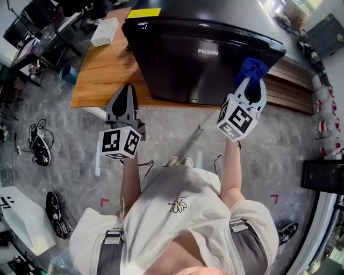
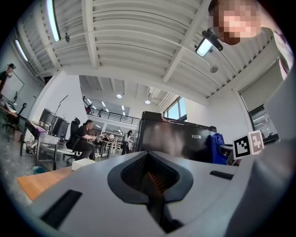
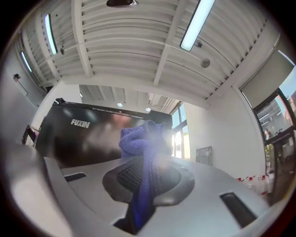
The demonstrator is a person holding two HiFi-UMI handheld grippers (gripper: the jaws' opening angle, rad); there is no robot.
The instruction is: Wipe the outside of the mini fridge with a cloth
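Fingers (image 3: 126, 177) of the right gripper (image 3: 145, 173) are clamped on a blue cloth (image 3: 138, 141). Their dark ribbed pads pinch a fold of it, and the rest bunches up above the tips in a soft, nubby, terry-like wad. The left gripper (image 2: 150, 178) has its fingers pressed together with nothing between them; an orange ribbed pad shows inside the dark V-shaped recess of its smooth grey shell.

Underfoot lies a grey, marbled stone-look floor (image 1: 64, 134). On it stands a wooden table (image 1: 107, 75) with a warm, straight-grained top and a pale edge. The mini fridge (image 1: 188, 59) sits on the table's near edge, a boxy black body with a glossy, mirror-like front that carries white "FUXIN" lettering. A yellow rectangular label (image 1: 143, 13) lies on its top.

In the head view the right gripper (image 1: 250, 86) holds the cloth (image 1: 252, 69) up at the fridge's front face, near its right-hand edge; whether the cloth touches the surface cannot be told. The left gripper (image 1: 125, 96) points at the table edge left of the fridge, apart from it.

A flat white box (image 1: 105, 32) rests on the table behind and left of the fridge. A coil of dark cables (image 1: 38, 142) lies on the floor at far left.
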